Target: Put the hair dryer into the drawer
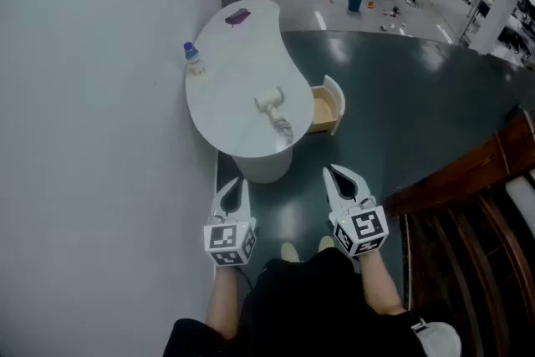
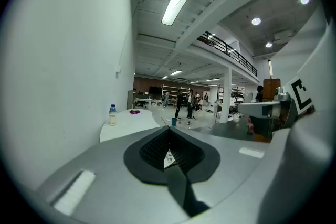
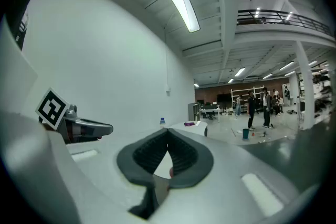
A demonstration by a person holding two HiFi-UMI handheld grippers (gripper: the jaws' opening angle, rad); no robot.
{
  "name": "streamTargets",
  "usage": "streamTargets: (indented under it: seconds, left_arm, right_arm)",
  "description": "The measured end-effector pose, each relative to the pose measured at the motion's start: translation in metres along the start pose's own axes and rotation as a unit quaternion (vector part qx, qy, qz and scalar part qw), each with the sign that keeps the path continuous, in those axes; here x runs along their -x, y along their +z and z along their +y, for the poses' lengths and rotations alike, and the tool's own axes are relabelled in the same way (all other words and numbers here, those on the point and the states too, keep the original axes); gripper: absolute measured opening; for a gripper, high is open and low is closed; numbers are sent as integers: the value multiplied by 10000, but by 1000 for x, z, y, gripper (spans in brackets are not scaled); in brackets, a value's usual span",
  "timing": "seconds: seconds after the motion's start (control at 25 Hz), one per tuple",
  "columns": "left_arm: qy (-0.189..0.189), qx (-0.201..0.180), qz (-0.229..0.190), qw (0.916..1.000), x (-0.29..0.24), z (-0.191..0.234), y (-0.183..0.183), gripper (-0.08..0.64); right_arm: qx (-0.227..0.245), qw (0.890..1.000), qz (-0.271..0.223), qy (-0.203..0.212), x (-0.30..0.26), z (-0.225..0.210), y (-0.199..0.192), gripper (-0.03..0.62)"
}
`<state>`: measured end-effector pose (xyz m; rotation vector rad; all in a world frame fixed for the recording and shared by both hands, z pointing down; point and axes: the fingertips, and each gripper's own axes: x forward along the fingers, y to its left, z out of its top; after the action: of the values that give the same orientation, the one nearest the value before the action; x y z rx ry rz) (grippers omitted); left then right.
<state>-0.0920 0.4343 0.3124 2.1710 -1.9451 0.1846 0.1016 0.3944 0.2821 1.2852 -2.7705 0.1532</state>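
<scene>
A white hair dryer lies on the white kidney-shaped table, and its grey cord trails toward the near edge. A small wooden drawer stands pulled open at the table's right side, and what it holds is hidden from me. My left gripper hangs in front of the table's near end, its jaws shut with nothing between them. Over the dark floor to the right, my right gripper is also shut and empty. Both are well short of the dryer.
A small bottle stands at the table's left edge, and a purple item lies at its far end. A white wall runs along the left. A wooden rail borders the right, and people stand far back.
</scene>
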Motion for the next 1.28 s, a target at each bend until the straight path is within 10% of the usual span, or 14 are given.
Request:
streamTargets:
  seconds: [1.28]
  left_arm:
    - [32, 2, 17, 10000, -92, 26, 17, 8]
  right_arm:
    - [-209, 9987, 355, 312, -99, -38, -8, 3]
